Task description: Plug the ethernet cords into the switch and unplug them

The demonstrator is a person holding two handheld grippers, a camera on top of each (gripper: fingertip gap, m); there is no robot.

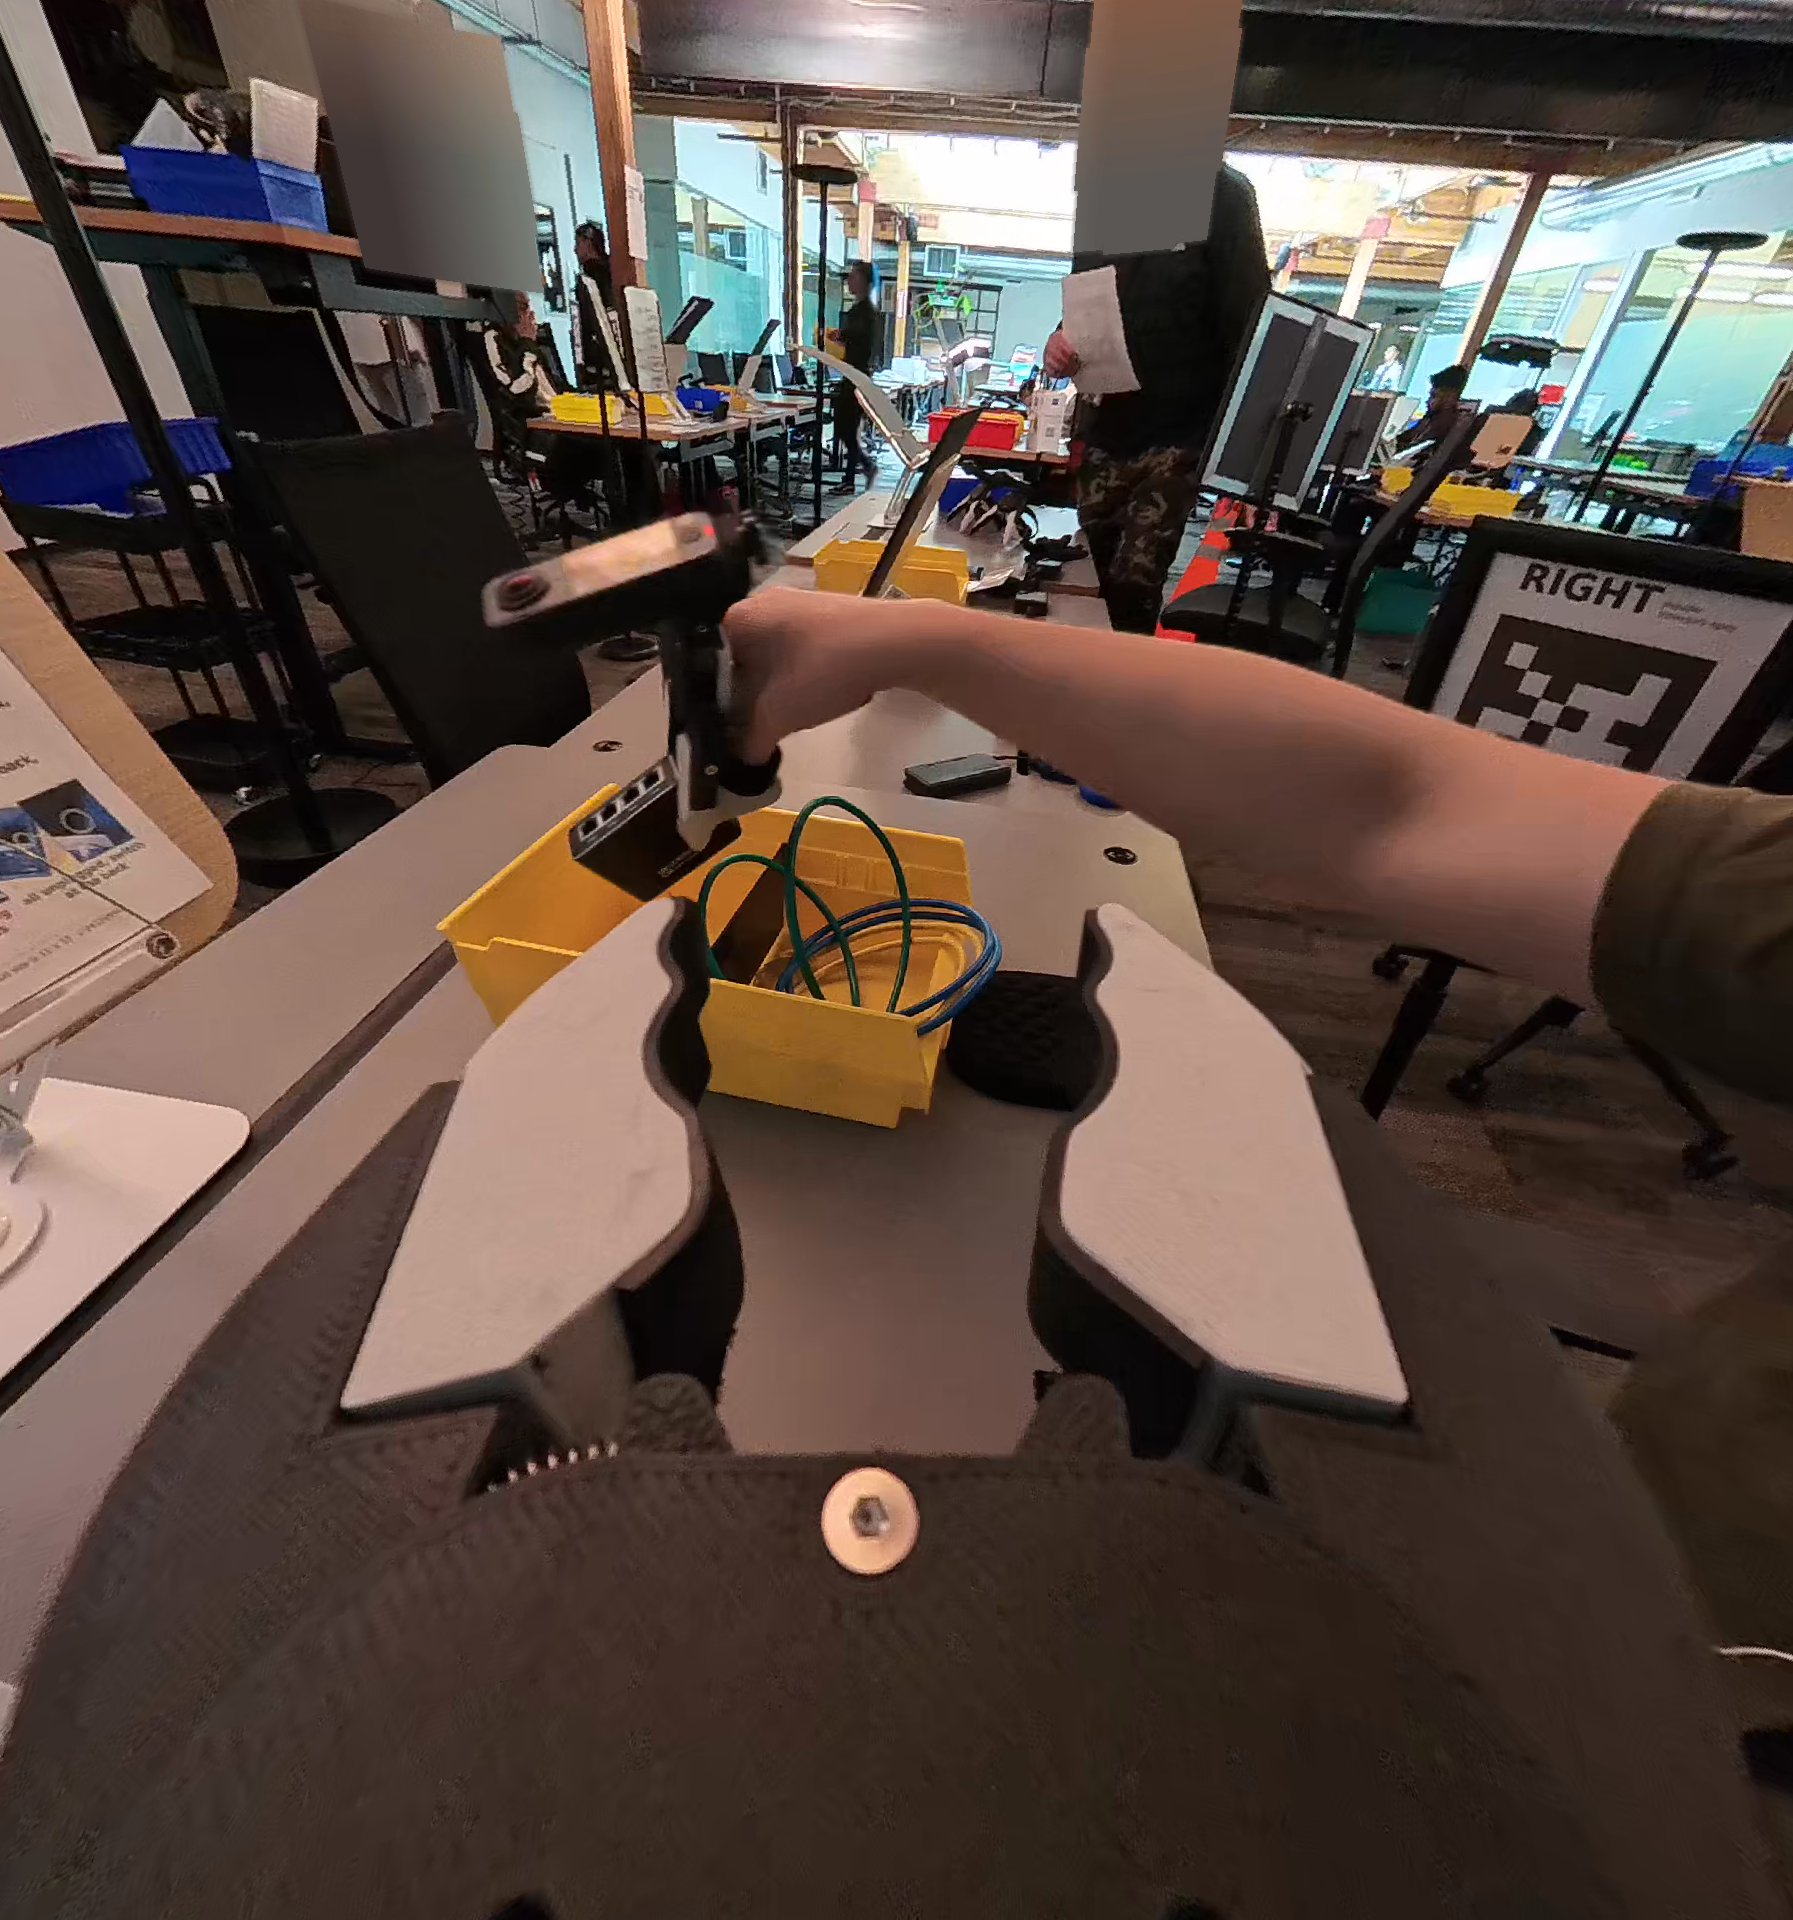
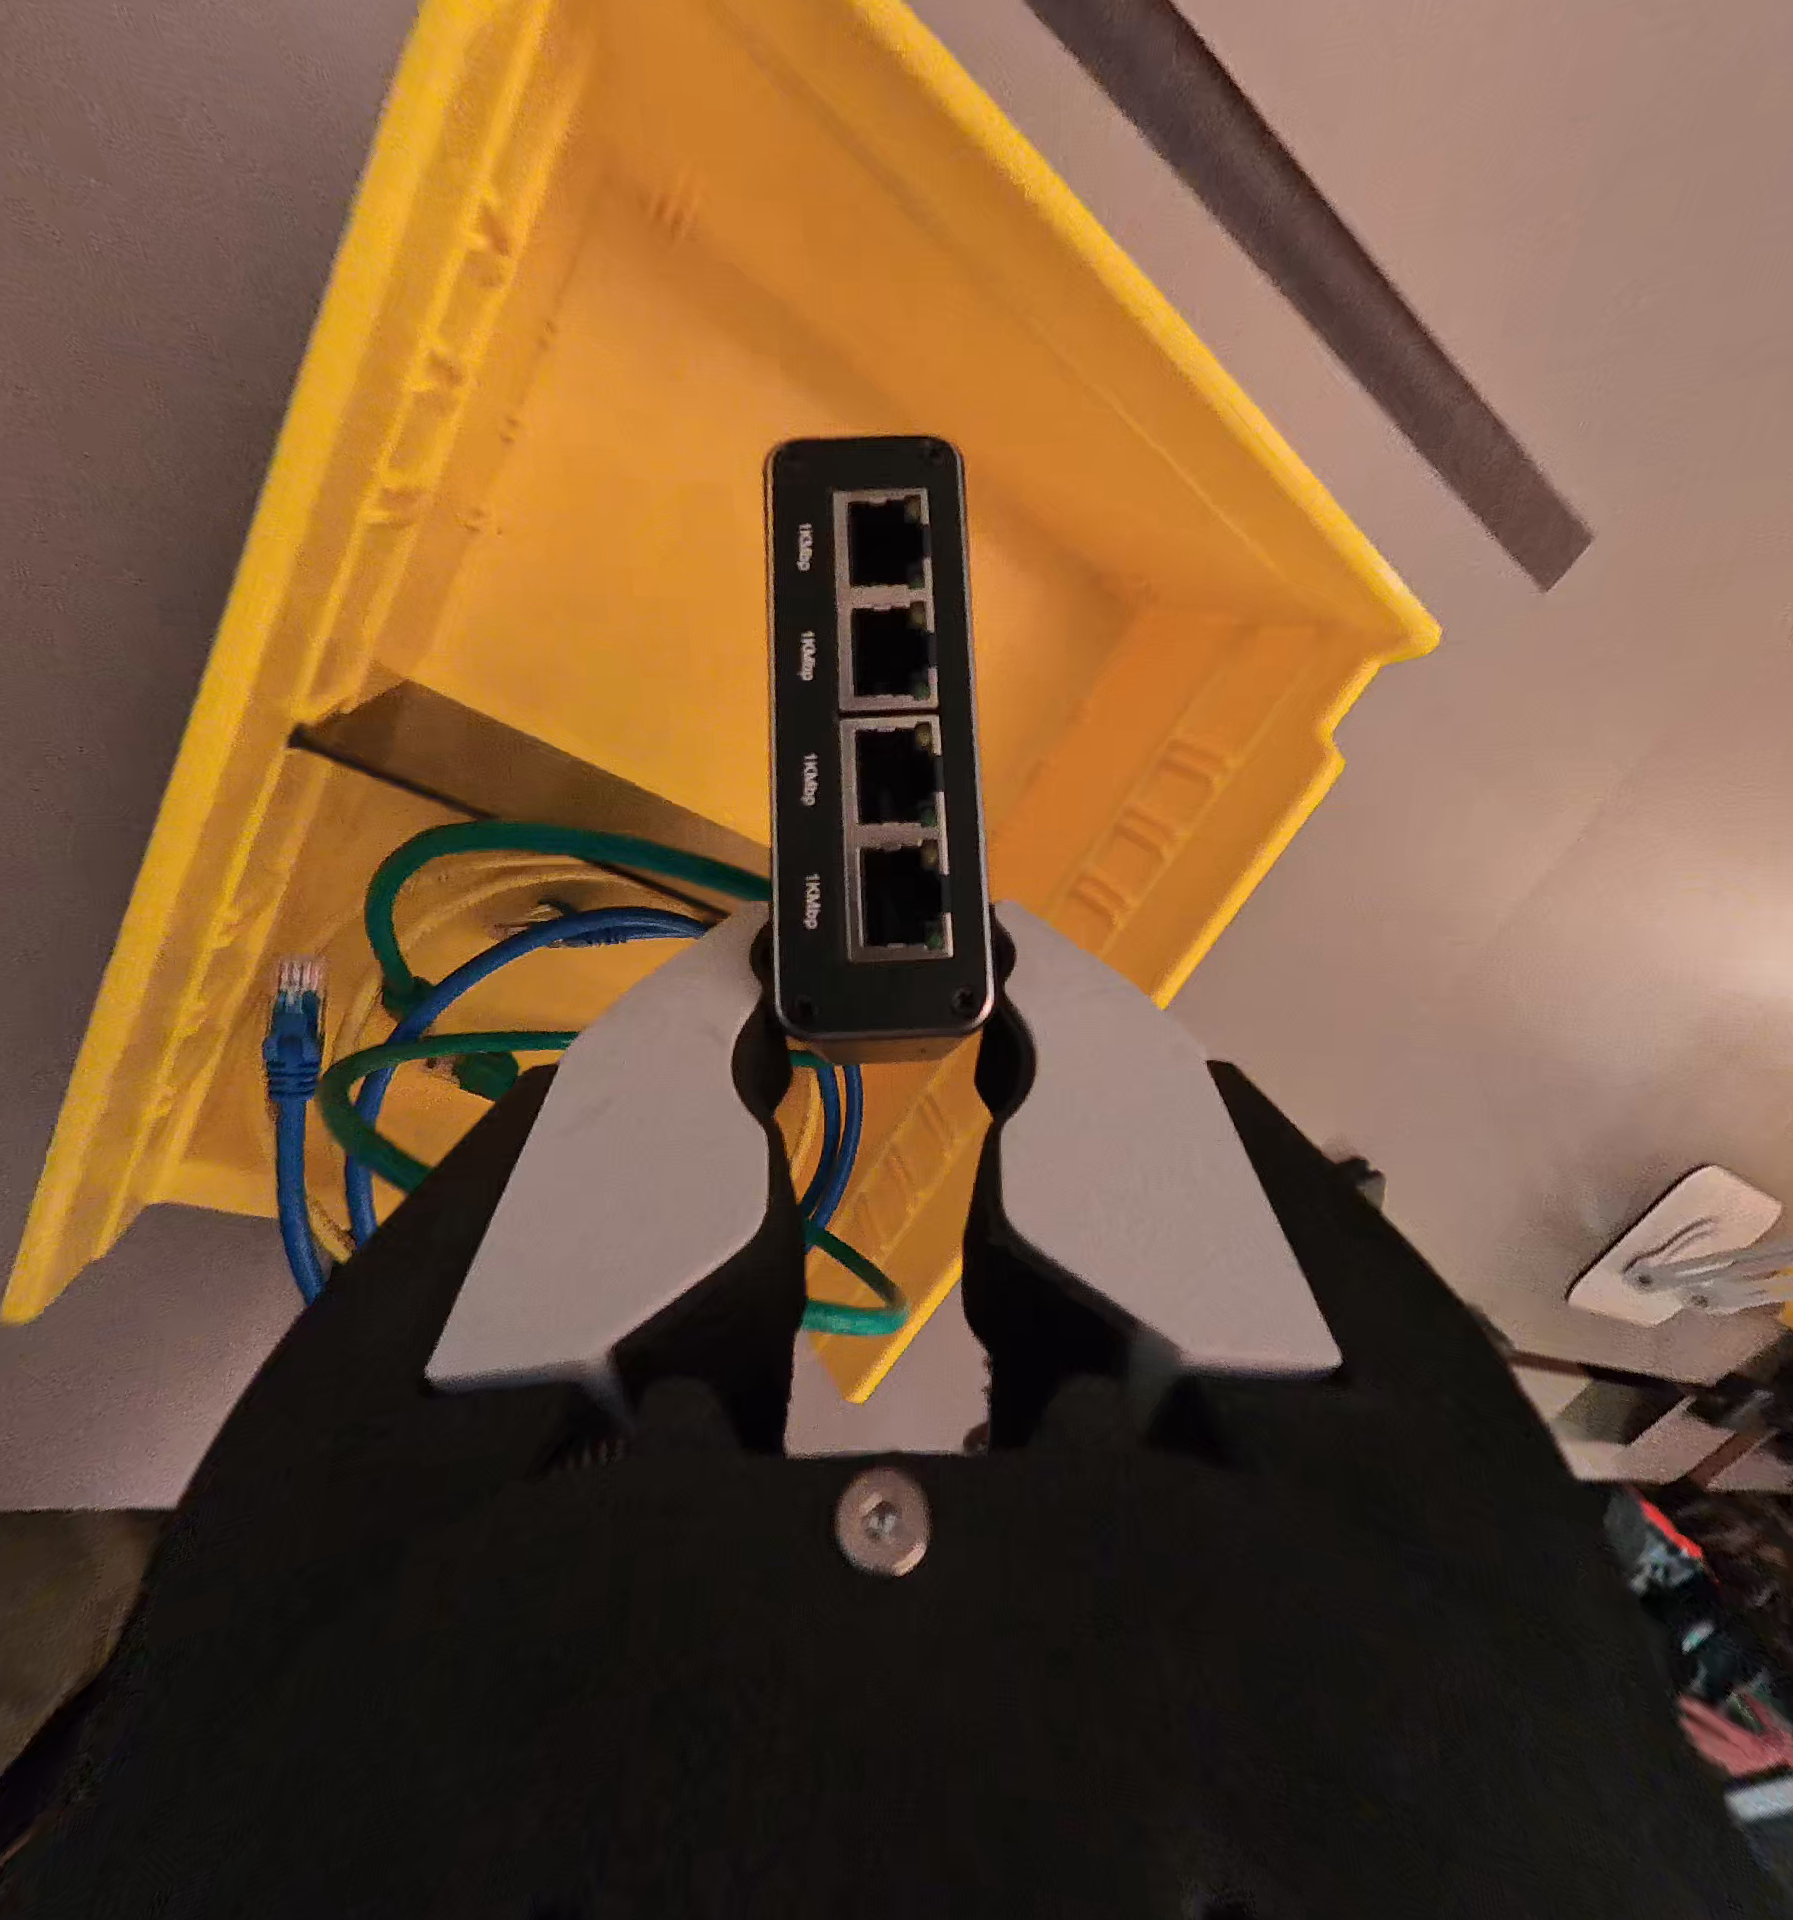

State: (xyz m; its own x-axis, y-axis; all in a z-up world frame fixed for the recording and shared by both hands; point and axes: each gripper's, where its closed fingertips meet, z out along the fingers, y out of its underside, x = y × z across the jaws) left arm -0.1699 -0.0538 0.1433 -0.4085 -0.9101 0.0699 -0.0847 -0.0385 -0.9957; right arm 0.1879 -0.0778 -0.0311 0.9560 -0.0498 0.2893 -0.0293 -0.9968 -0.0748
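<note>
I count one black switch with four ports in a single row, all four empty, and two ethernet cords coiled in the near end of the bin, one green cord and one blue cord (only one blue plug shows clearly). There is one yellow bin with one dark divider across it. I have two grippers, the left gripper and the right gripper, each with two fingers.
</note>
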